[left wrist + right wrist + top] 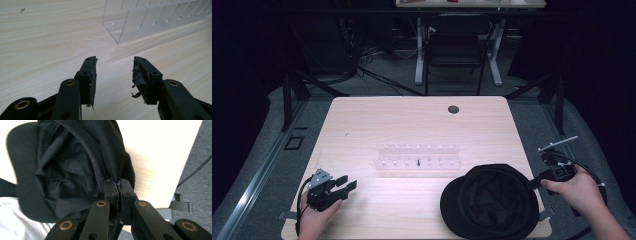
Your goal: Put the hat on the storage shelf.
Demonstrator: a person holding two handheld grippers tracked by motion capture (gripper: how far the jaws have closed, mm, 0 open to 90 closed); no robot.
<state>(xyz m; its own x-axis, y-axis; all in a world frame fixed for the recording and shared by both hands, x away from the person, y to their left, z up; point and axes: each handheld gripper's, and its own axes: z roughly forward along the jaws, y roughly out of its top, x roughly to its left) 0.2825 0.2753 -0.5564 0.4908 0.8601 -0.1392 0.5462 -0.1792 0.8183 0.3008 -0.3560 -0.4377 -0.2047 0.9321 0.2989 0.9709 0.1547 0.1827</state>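
The black hat lies upside down, soft and crumpled inside, its edge pinched by the right gripper, while the left gripper is spread wide.

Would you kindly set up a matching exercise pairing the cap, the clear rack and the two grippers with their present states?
Things:
1. cap
2. rack
3. left gripper
4. right gripper

States:
A. jaws apart, nothing between them
B. jaws shut on black fabric
C. lies upside down, near the table's right front corner
D. clear plastic, mid-table

Pairs: 1-C, 2-D, 3-A, 4-B
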